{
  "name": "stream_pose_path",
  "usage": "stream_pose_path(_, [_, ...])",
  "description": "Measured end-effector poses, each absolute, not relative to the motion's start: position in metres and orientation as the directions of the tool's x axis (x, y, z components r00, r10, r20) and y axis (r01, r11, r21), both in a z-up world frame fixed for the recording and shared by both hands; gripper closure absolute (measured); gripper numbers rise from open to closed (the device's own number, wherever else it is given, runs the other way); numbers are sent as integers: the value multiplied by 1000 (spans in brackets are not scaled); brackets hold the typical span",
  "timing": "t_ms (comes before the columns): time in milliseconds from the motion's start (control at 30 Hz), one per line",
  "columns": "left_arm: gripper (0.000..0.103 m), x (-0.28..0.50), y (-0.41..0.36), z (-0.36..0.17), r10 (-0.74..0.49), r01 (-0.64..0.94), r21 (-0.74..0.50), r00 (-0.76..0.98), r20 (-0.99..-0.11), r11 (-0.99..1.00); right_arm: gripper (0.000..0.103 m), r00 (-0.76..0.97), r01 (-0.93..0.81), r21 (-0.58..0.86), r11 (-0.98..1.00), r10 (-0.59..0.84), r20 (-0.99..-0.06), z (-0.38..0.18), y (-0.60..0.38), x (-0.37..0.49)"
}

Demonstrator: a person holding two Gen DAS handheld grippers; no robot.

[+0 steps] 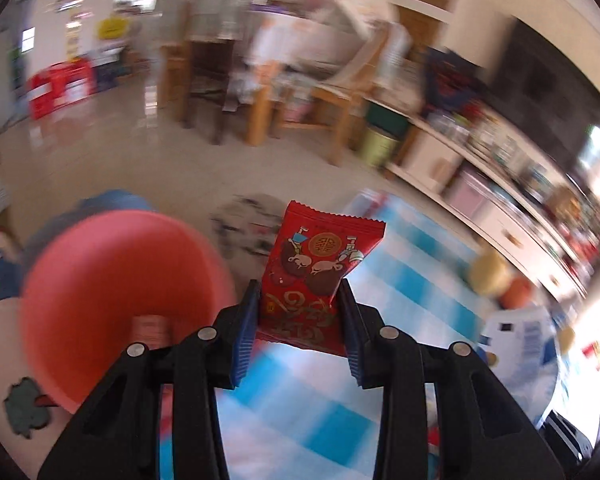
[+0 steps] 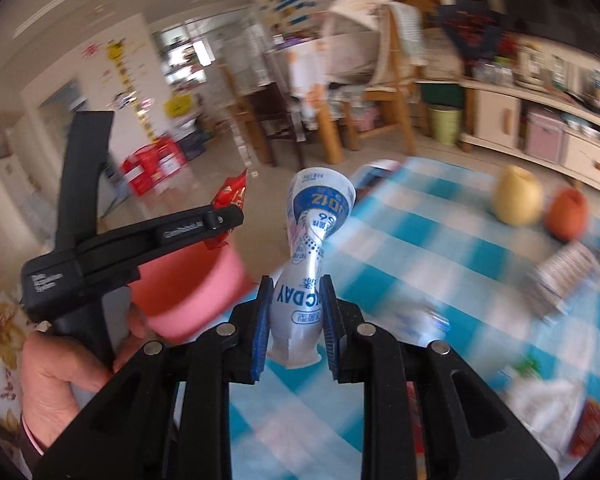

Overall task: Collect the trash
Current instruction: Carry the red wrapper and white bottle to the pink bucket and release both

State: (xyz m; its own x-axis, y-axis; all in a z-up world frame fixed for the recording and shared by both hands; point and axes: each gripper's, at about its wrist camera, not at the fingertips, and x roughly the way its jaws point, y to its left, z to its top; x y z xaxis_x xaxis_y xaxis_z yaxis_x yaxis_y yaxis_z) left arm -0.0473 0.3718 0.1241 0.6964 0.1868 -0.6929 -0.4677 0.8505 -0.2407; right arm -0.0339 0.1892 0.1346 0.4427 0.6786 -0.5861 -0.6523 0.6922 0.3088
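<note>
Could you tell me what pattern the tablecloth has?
Blue and white checks on the tablecloth, clearest in the right wrist view.

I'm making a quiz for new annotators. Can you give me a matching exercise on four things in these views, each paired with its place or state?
Things:
1. red wrapper
2. white pouch
3. pink bin
4. pear

Places or states:
A. on the checked cloth, beside an orange fruit
B. pinched in the right gripper
C. open, at the cloth's left edge, something small inside
D. pinched in the left gripper

Pairs: 1-D, 2-B, 3-C, 4-A
</note>
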Motion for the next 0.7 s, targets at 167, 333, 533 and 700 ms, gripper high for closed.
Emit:
stream_pose_path(167, [64, -67, 454, 117, 299, -635, -238, 619, -726, 735, 78, 342, -735, 315, 600, 730, -592, 134, 273, -32])
stream_pose_path(333, [64, -83, 508, 100, 324, -722, -255, 558, -764, 643, 78, 262, -771, 328, 546, 741, -619, 114, 340, -31])
stream_pose_path(533, [63, -83, 529, 89, 346, -765, -218, 500, -794, 606, 78, 227, -785, 305, 540, 708, -669, 86, 386, -33])
stream_pose_path(700, [28, -82, 538, 85, 374, -789, -187, 467, -801, 585, 46, 286, -776, 242, 582, 667, -689, 79, 390, -37])
